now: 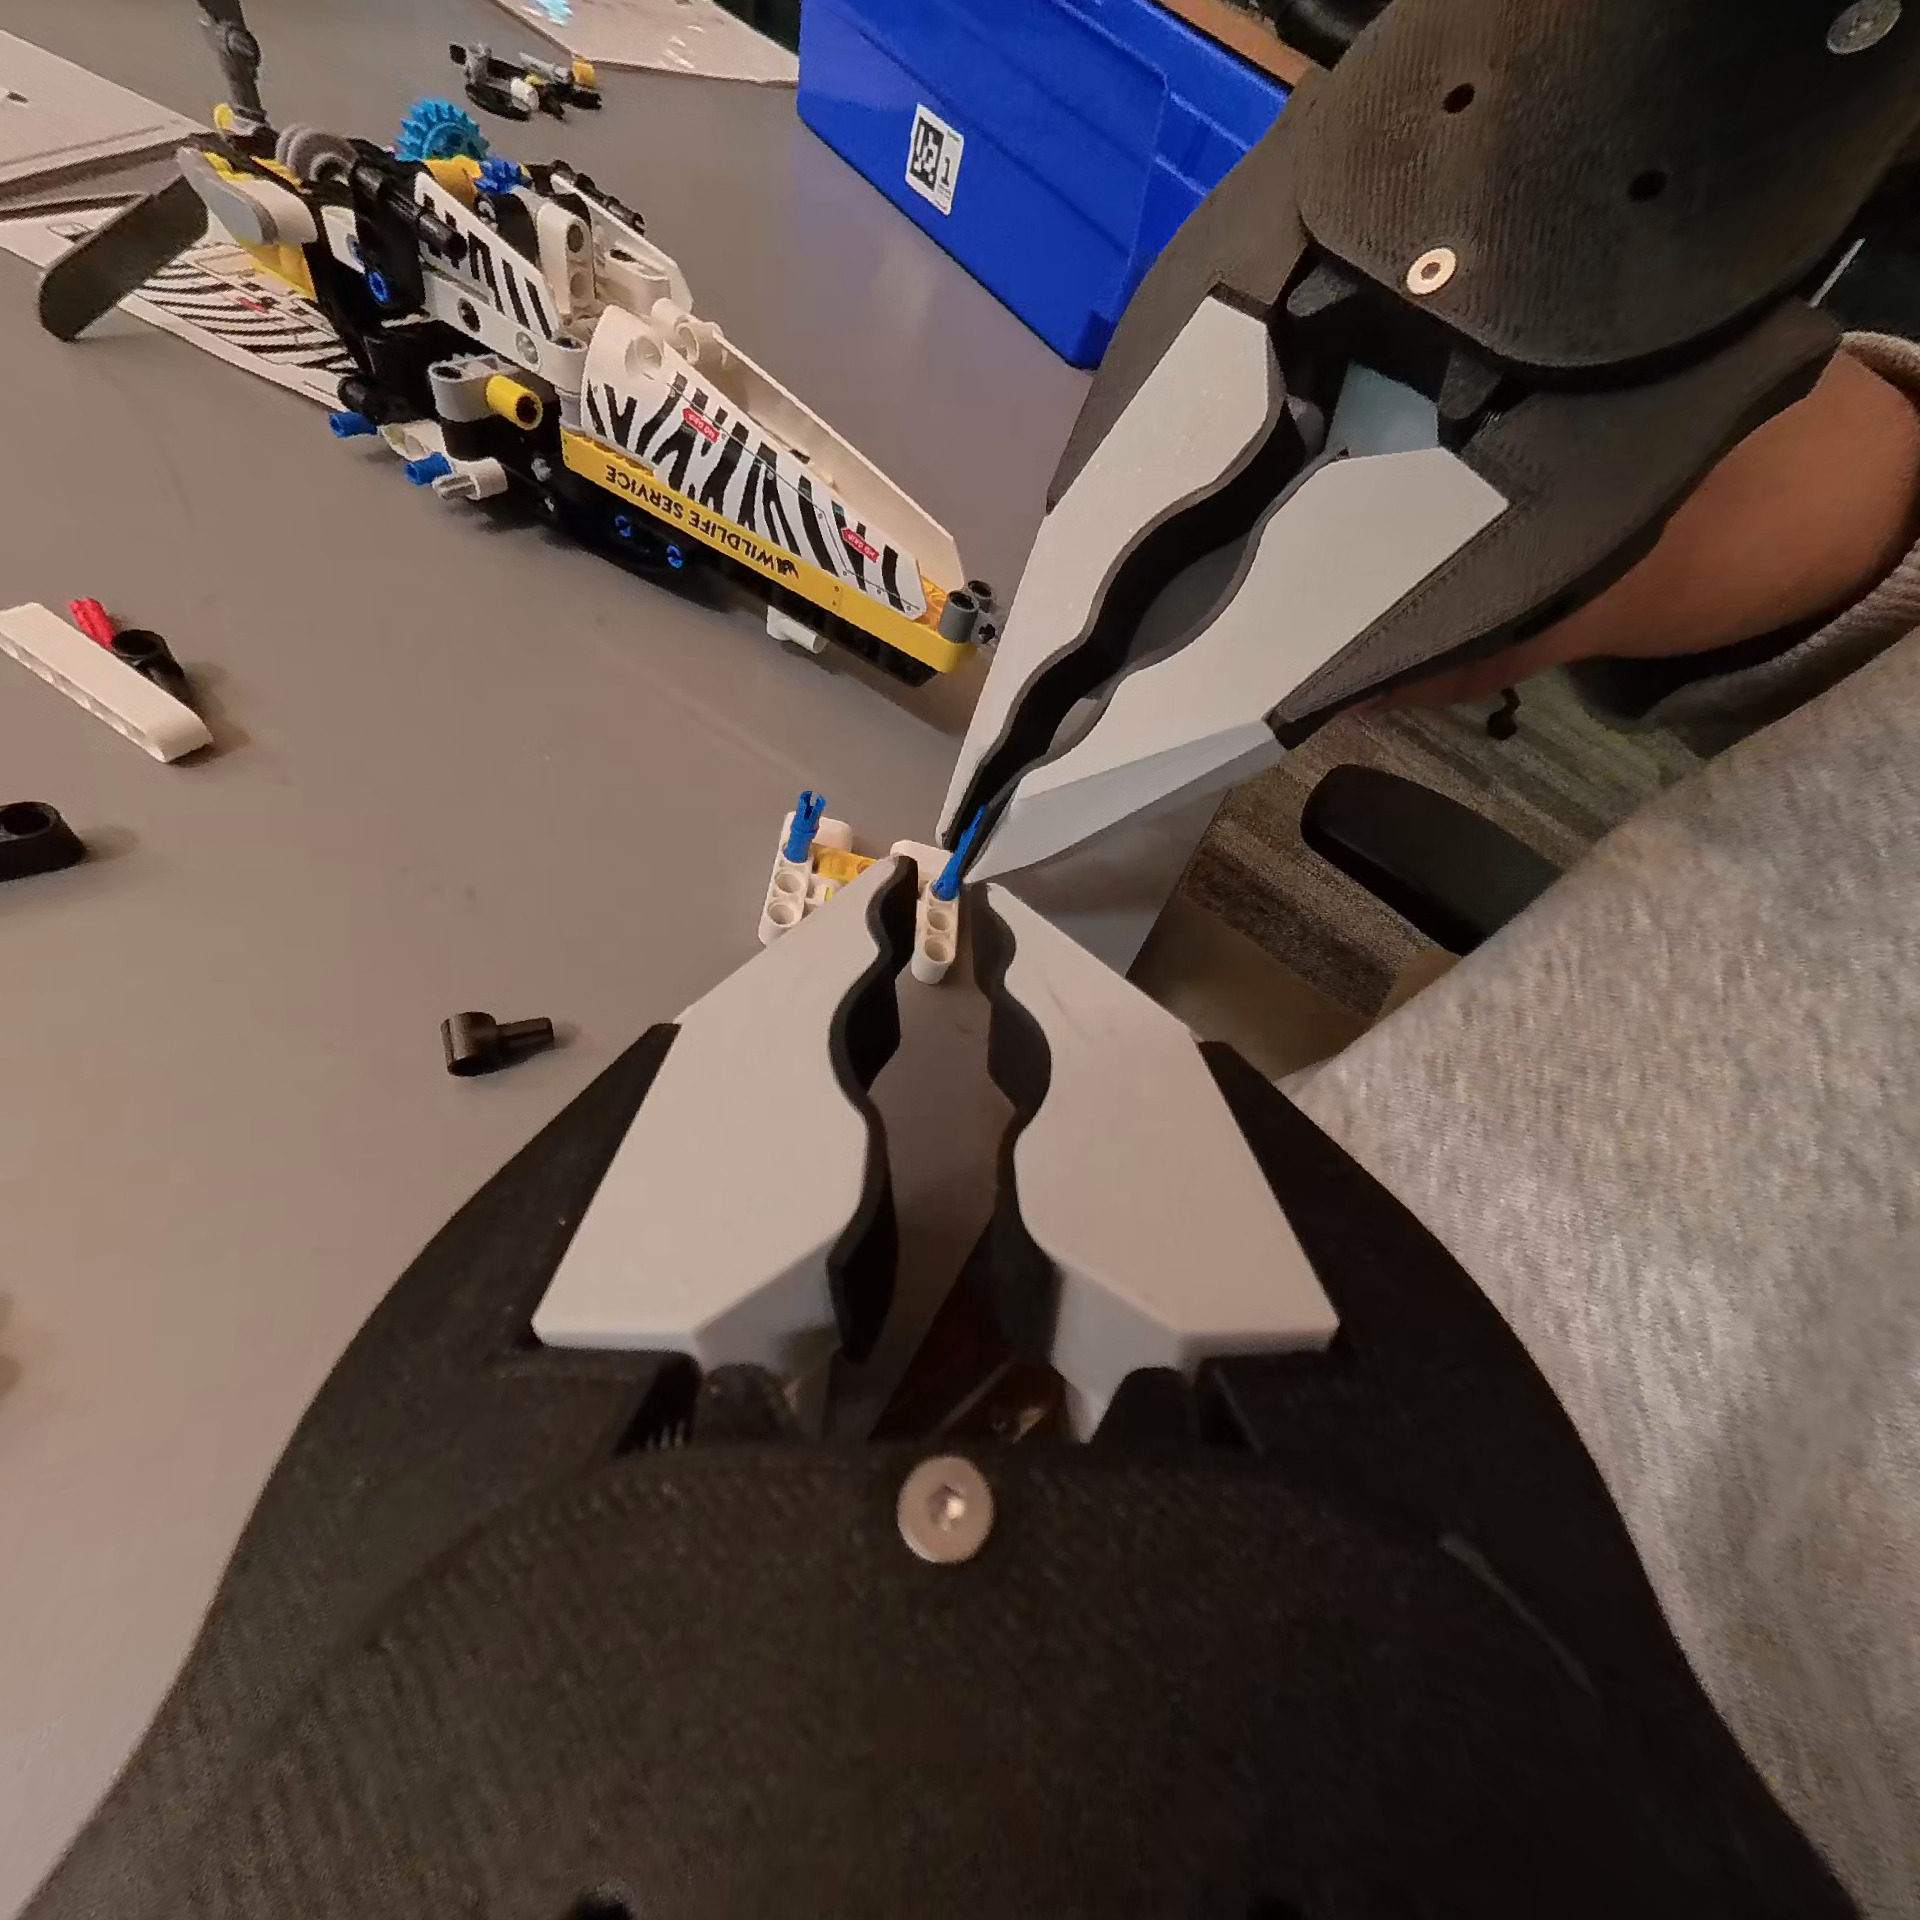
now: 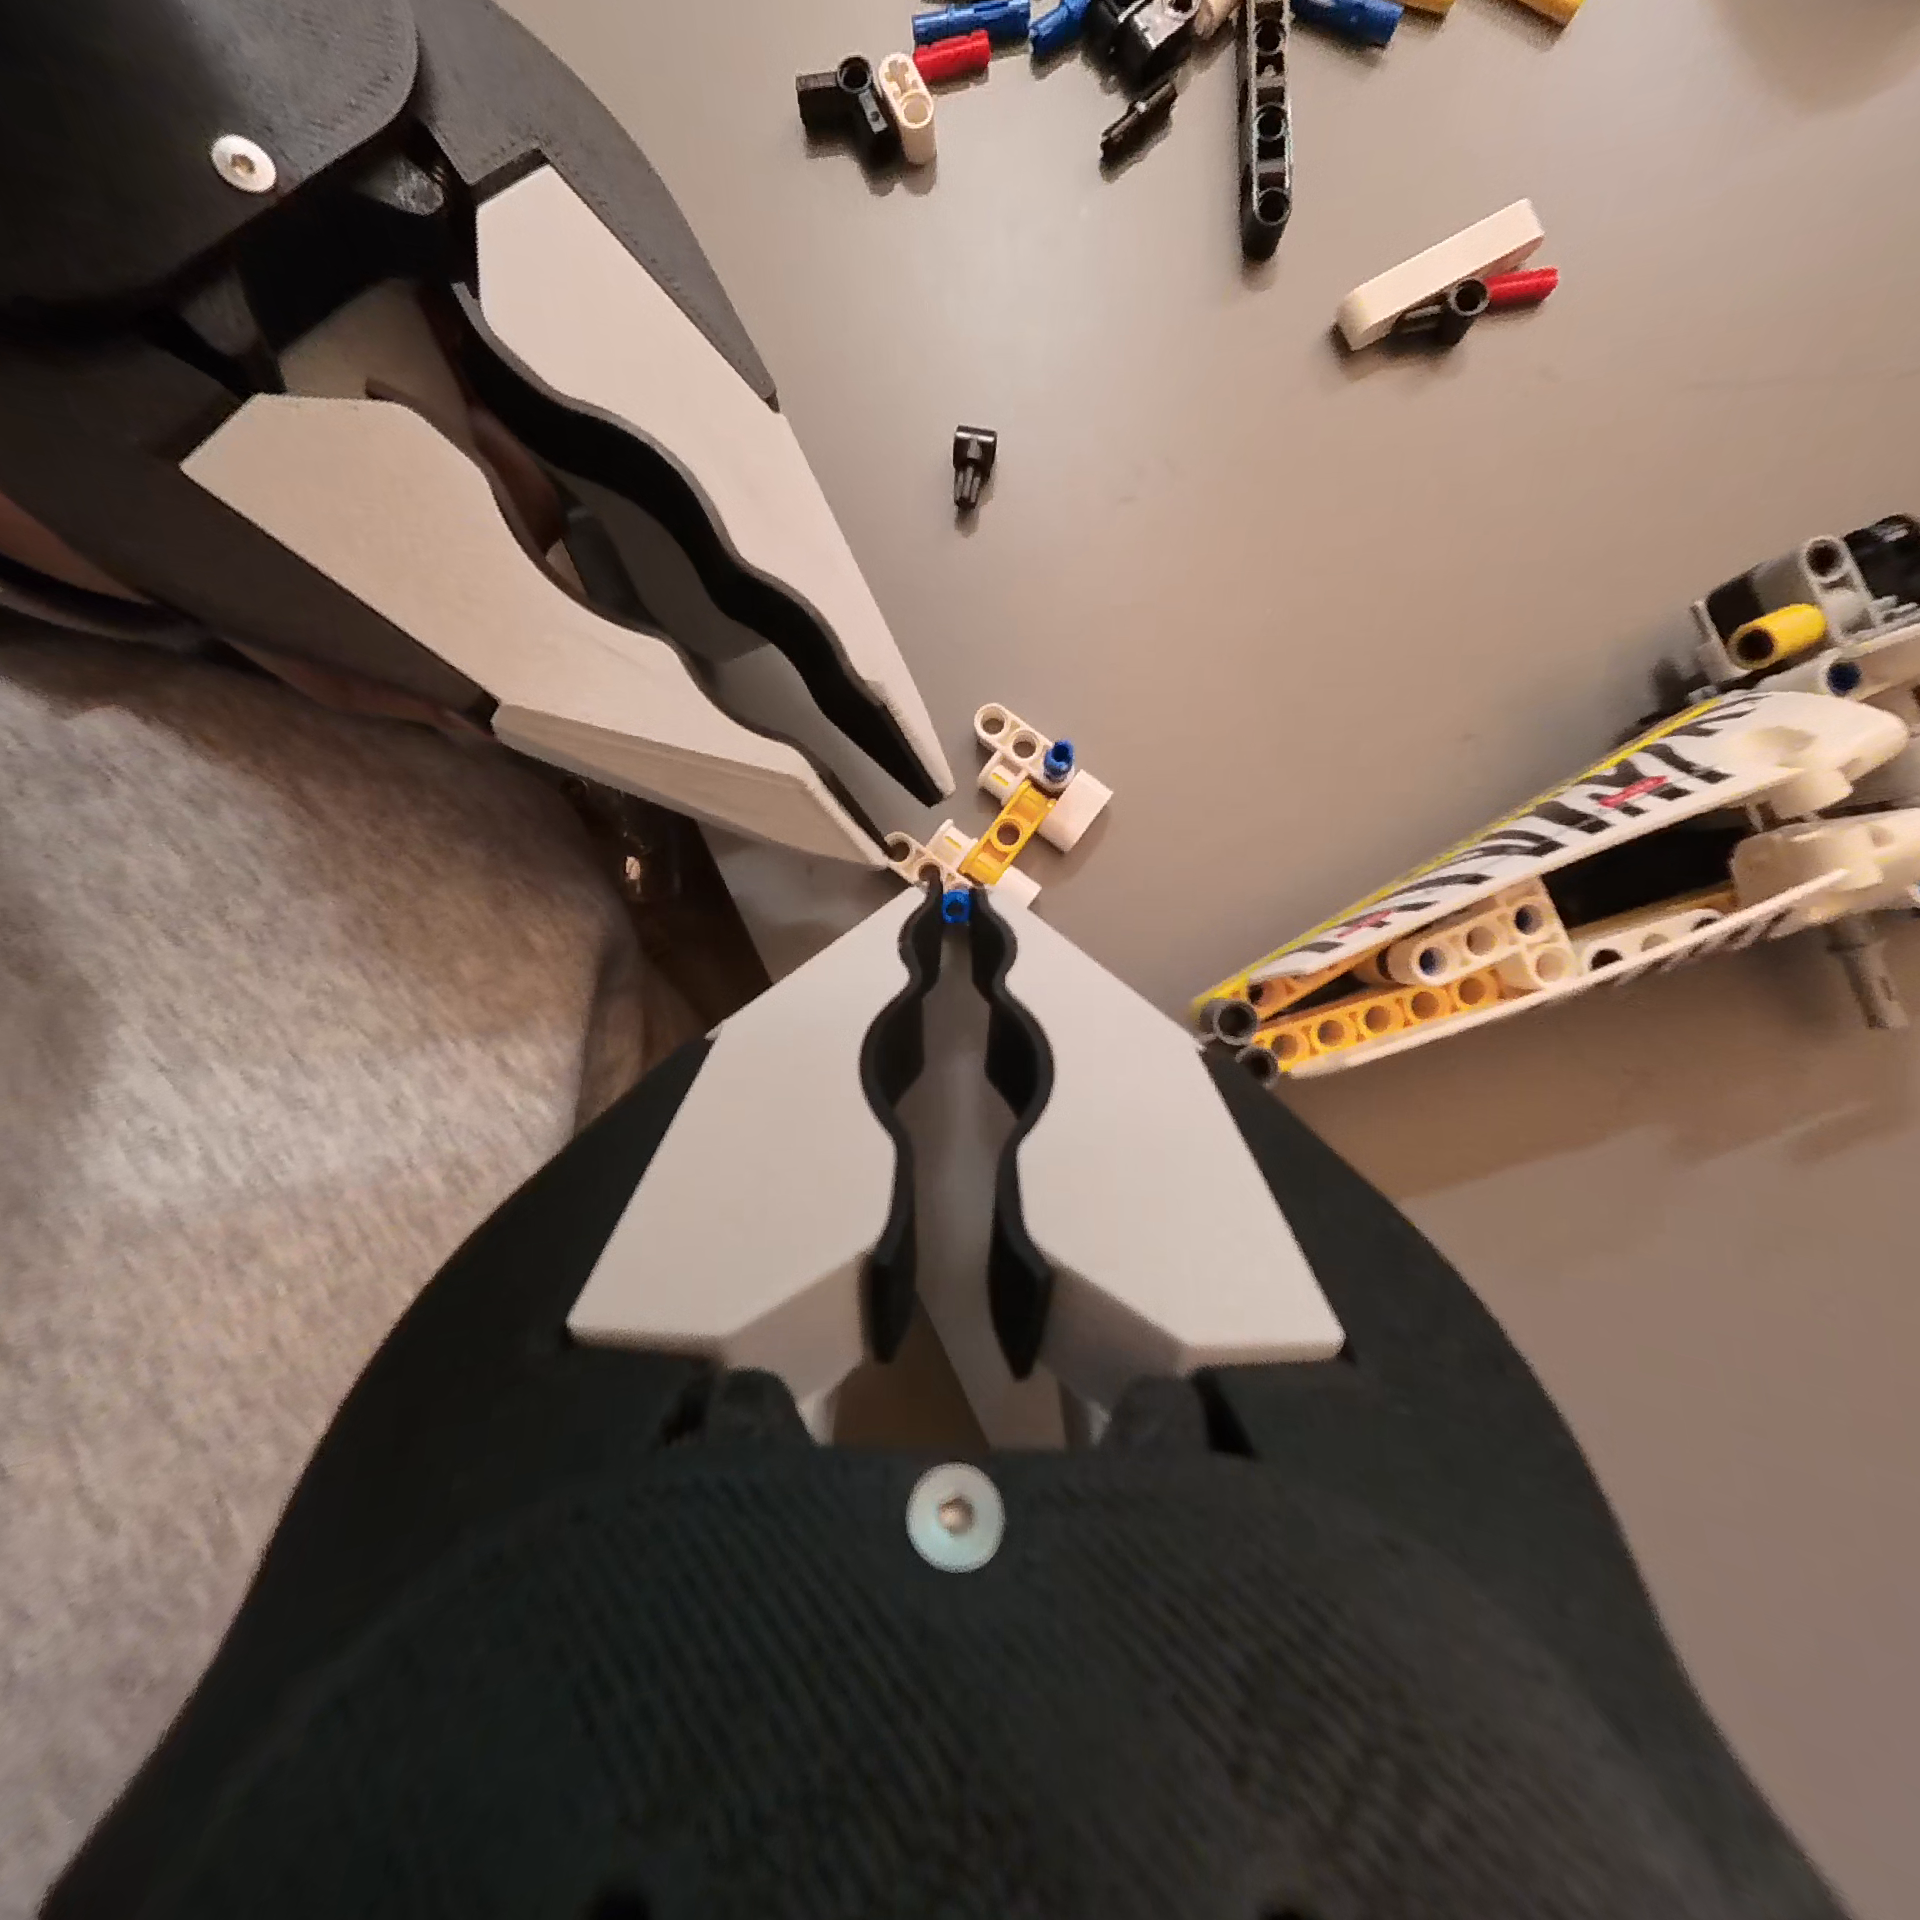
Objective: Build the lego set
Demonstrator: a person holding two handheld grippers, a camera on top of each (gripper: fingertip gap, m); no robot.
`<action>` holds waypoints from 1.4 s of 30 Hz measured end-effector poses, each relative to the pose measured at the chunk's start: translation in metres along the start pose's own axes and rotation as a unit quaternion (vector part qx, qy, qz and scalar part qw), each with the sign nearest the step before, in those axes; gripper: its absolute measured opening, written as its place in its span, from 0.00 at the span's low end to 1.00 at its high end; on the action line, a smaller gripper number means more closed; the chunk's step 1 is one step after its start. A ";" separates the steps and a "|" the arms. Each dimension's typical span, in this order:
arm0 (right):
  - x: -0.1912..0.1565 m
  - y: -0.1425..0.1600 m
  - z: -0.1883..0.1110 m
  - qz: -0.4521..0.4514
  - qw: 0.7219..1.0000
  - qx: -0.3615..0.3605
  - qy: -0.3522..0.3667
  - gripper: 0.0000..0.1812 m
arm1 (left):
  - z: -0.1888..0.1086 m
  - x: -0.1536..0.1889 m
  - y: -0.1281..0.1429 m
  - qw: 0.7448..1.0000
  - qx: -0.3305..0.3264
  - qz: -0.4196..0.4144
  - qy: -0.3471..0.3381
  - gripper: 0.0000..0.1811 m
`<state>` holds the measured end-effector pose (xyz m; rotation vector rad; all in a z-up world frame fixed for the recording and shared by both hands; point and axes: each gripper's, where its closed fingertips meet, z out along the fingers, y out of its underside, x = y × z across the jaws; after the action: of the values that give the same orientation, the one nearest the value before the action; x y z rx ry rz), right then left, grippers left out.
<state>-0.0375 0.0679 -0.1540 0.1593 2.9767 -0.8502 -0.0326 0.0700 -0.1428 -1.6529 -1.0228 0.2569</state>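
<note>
My left gripper (image 1: 940,888) is shut on a small white and yellow sub-assembly (image 1: 935,935), held just above the grey table; it also shows in the right wrist view (image 2: 1013,826). A blue pin (image 1: 802,826) stands in its far end. My right gripper (image 2: 956,906) is shut on another blue pin (image 2: 956,907), whose tip touches the near end of the sub-assembly. In the left wrist view the right gripper (image 1: 964,847) comes in from the upper right. The left gripper (image 2: 920,831) comes in from the upper left in the right wrist view. The zebra-striped helicopter model (image 1: 623,416) lies behind.
A blue bin (image 1: 1039,156) stands at the back. A white beam (image 1: 104,681), a black connector (image 1: 494,1039) and a black piece (image 1: 36,836) lie loose on the table. A pile of loose parts (image 2: 1143,52) lies farther off. A person's grey sleeve (image 1: 1662,1039) is at the table edge.
</note>
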 end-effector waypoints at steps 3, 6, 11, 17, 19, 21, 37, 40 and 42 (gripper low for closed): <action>0.001 0.000 0.001 0.000 1.000 -0.003 0.001 0.01 | 0.000 0.000 0.000 1.000 0.000 -0.001 0.001 0.04; 0.001 0.000 0.001 0.005 1.000 -0.009 0.000 0.01 | 0.000 0.000 0.000 1.000 0.000 -0.001 0.001 0.04; 0.001 0.001 0.002 0.015 1.000 -0.014 -0.005 0.01 | -0.001 0.000 0.000 1.000 0.000 -0.003 0.003 0.04; 0.002 0.001 0.002 0.015 1.000 -0.022 -0.006 0.01 | -0.001 0.000 0.000 1.000 0.000 -0.007 0.006 0.04; 0.002 0.001 0.002 0.013 1.000 -0.027 -0.006 0.01 | -0.001 0.000 0.000 1.000 0.000 -0.007 0.007 0.04; 0.002 0.002 0.002 0.011 0.999 -0.035 -0.007 0.02 | -0.001 0.000 0.000 1.000 0.000 -0.007 0.007 0.04; -0.001 0.003 0.007 0.005 1.000 -0.016 -0.006 0.05 | -0.003 -0.001 -0.001 1.000 0.005 -0.012 0.009 0.04; -0.003 -0.002 0.004 0.032 0.999 0.010 -0.022 0.19 | -0.002 -0.001 -0.001 1.000 0.006 -0.013 0.007 0.04; -0.001 -0.005 -0.001 0.024 0.999 0.029 -0.008 0.20 | -0.002 -0.001 -0.001 1.000 0.008 -0.013 0.006 0.04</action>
<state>-0.0366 0.0642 -0.1504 0.2235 2.9220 -0.9288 -0.0322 0.0679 -0.1413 -1.6246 -1.0298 0.2359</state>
